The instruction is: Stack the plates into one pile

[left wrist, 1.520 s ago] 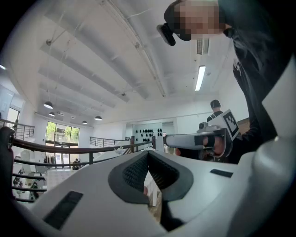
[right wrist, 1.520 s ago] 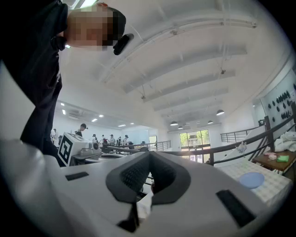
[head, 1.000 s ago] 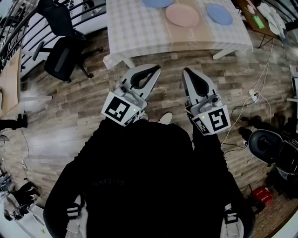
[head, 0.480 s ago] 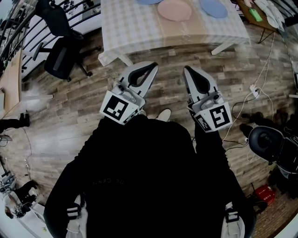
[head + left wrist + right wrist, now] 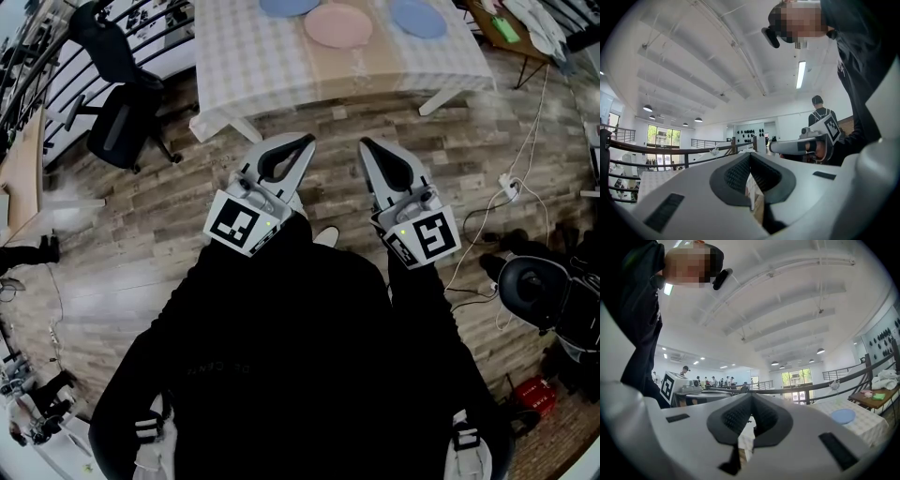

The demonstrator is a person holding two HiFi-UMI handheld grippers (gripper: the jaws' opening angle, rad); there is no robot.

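Observation:
Three plates lie apart on the checked tablecloth of the table point(image 5: 272, 66) at the top of the head view: a blue plate point(image 5: 289, 6) cut off by the frame's edge, a pink plate point(image 5: 338, 25) and another blue plate point(image 5: 418, 18). The right gripper view also catches one blue plate point(image 5: 843, 416). My left gripper point(image 5: 309, 139) and right gripper point(image 5: 364, 143) are held side by side over the wooden floor, short of the table. Both are shut and hold nothing: the pads meet at the tips of the left gripper point(image 5: 750, 153) and of the right gripper point(image 5: 751, 394).
A black office chair point(image 5: 117, 122) stands left of the table by a railing. Cables and a power strip point(image 5: 511, 192) lie on the floor at the right, near a black round device point(image 5: 534, 286). A small side table point(image 5: 506, 28) holds green and white items.
The table and its plates have shifted left in the head view. Both grippers have drifted slightly and stayed shut and empty.

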